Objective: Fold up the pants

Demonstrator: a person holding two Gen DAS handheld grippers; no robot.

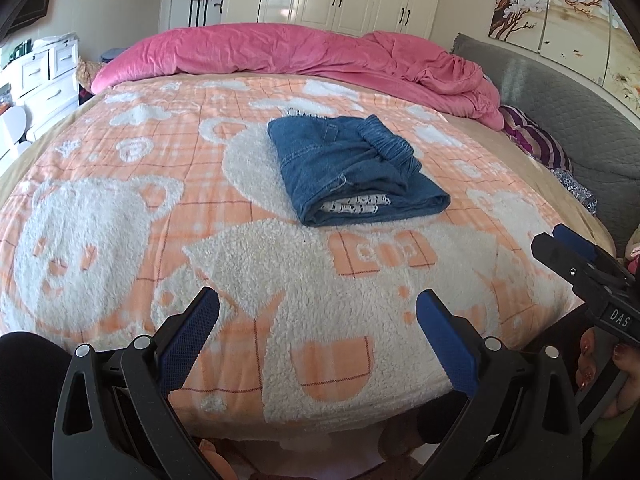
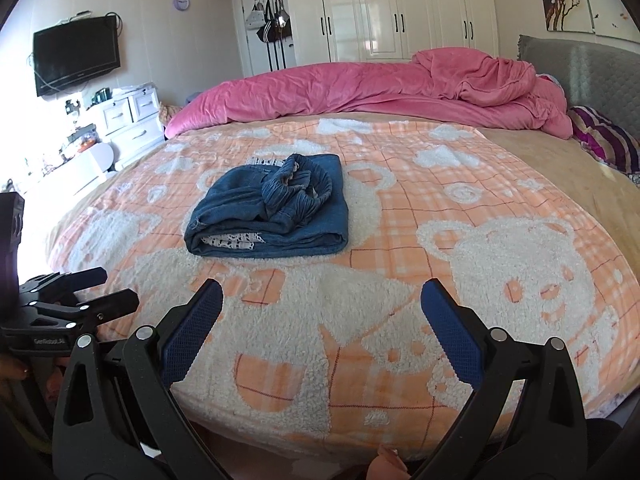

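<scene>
The blue denim pants [image 1: 352,168] lie folded in a compact bundle on the orange and white bear blanket [image 1: 160,208], white lace trim showing at the near fold. They also show in the right wrist view [image 2: 272,212]. My left gripper [image 1: 318,304] is open and empty, held near the bed's front edge, well short of the pants. My right gripper [image 2: 322,294] is open and empty, also back near the front edge. The right gripper shows at the right edge of the left wrist view [image 1: 576,256].
A pink duvet [image 1: 304,56] is heaped along the far side of the bed. A striped pillow [image 1: 536,140] and grey headboard [image 1: 576,96] are at right. White drawers [image 2: 128,124], a wall TV [image 2: 76,54] and wardrobes [image 2: 400,8] stand beyond.
</scene>
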